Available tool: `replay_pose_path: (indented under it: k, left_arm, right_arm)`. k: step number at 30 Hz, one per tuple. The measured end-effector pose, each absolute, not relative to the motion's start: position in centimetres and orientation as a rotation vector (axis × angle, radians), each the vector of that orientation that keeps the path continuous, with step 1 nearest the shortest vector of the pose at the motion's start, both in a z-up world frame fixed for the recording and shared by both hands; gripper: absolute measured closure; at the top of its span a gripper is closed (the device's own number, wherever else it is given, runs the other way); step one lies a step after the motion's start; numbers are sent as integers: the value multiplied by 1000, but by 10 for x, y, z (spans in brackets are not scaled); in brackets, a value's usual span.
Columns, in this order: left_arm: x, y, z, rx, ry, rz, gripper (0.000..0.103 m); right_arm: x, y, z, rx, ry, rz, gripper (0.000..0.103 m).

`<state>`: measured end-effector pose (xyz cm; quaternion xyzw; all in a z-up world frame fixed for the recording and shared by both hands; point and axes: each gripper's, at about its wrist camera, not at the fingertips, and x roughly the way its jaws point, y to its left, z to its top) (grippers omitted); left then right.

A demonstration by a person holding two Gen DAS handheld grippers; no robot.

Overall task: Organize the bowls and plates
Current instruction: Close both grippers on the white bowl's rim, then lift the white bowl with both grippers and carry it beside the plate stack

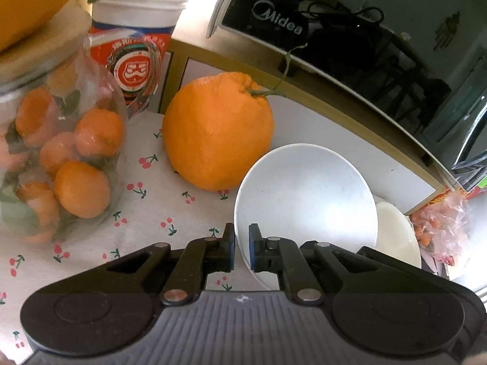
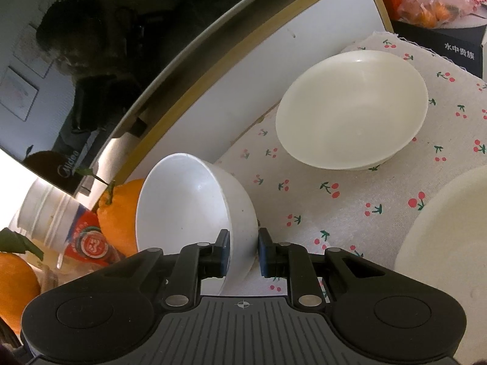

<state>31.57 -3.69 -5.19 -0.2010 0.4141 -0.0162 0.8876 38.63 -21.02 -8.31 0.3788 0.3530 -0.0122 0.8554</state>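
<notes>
In the left wrist view, the left gripper (image 1: 242, 248) is clamped on the near rim of the white bowl (image 1: 307, 200), low in the middle of the frame. The bowl is smooth, round and deep. Behind it, at lower right, peeks a flatter cream dish (image 1: 395, 231). A big bumpy orange (image 1: 217, 130) sits just beside the bowl. A clear jar (image 1: 57, 152) of small oranges fills the left side. The cloth (image 1: 146, 213) is soft, with little cherries on it.

In the right wrist view, the right gripper (image 2: 243, 251) pinches the bowl's (image 2: 188, 206) wall, which tips to one side. The cream dish (image 2: 353, 109) sits apart at upper right. A plate (image 2: 450, 243) shows at the right edge, maybe a plate, since only part is seen.

Nothing looks stacked yet. The job seems just begun, with both grippers on the bowl.
</notes>
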Motion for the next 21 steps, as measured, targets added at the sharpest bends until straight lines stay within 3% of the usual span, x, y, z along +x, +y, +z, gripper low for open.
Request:
replay_pose_path:
  k: [21]
  left_arm:
    - [293, -39, -23, -399, 875, -100, 94]
  right_arm:
    - [351, -219, -42, 786, 761, -41, 84]
